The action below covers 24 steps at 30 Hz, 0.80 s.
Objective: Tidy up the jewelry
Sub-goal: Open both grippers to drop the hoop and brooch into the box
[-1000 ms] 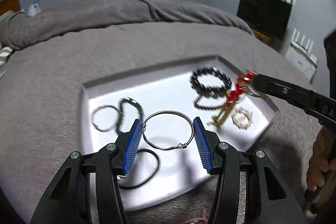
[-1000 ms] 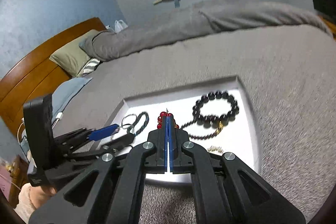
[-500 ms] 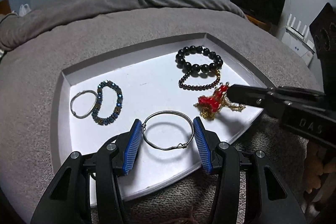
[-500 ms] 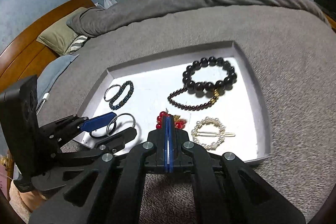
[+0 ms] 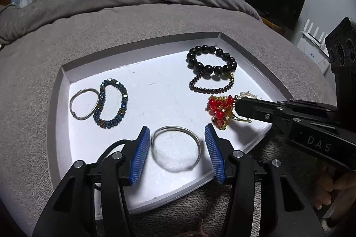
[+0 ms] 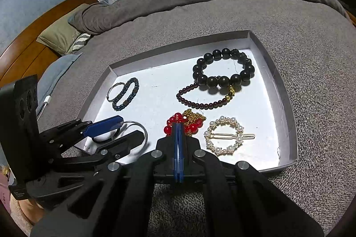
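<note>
A shallow white tray (image 5: 66, 117) sits on a bed covered with a grey blanket (image 5: 155, 21), and the jewelry lies spread inside it. The left claw (image 5: 175, 144) hangs over the near edge of the tray with its blue pads about half open, one on either side of a plain silver bangle (image 5: 175, 148); in the left wrist view a thin gap shows between each pad and the ring, and whether the bangle is held or lies on the tray floor cannot be told. The right claw (image 6: 178, 132) is fully closed, its pads pinched on a piece of red beads with a gold chain (image 6: 184, 122), which hangs low over the tray floor or touches it near the front, just beside a round pearl hair clip (image 6: 224, 135) that lies flat to its right. Toward the far right corner lies a bracelet of large black beads (image 6: 222, 72), and a thinner string of small dark red beads (image 6: 204, 101) curls out from under it, the two touching. At the far left of the tray a second thin silver bangle (image 5: 83, 107) lies against a blue and bronze beaded bracelet (image 5: 112, 107), side by side and touching. Past the bed on the left are a wooden headboard (image 6: 29, 41) and an olive pillow (image 6: 62, 32).
</note>
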### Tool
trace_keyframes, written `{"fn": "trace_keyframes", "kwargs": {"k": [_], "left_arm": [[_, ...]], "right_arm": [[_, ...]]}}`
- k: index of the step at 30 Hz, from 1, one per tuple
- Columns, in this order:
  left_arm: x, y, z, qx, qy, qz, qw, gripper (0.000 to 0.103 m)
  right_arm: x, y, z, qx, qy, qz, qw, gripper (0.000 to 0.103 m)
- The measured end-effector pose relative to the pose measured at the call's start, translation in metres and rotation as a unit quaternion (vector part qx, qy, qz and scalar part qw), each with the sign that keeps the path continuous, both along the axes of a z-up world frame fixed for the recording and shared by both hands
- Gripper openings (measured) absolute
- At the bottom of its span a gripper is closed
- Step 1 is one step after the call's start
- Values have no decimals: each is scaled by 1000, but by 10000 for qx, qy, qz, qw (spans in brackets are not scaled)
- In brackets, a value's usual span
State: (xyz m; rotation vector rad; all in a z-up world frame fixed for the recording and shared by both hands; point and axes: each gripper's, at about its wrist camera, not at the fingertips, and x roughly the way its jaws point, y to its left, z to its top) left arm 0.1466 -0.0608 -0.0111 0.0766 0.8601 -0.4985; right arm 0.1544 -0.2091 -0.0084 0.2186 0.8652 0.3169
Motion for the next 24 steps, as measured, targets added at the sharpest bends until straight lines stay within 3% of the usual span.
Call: {"fn": "trace_keyframes", "kwargs": {"k": [7,11,15,17,18,19,22,24], "left_arm": [[-4,5,9,-7,-189,110,9998,54],[-9,18,22,-47,-381,314,9988,54],[-13,32,32,-99,-500,492,9975,54],[-16,38,35,-142,-524,560,9970,57],[-19,41,37,-173,-540,599,9966,62],[-22,44,38,-202,-559,635,9962,64],[-34,55,42,-273,-615,758,9948,74],[-39,63,44,-307,-686,924,9929,86]], "right_arm": [[-4,-13,11,227,-231,-189,9993,4],[-9,-31,20,498,-436,-501,9965,24],[-10,-39,23,568,-471,-654,9951,29],[-12,-41,24,597,-512,-740,9942,48],[-13,-42,26,590,-561,-792,9935,64],[-15,-43,27,584,-612,-813,9931,73],[-21,-46,32,552,-759,-855,9919,85],[-26,-47,35,533,-857,-914,9907,93]]}}
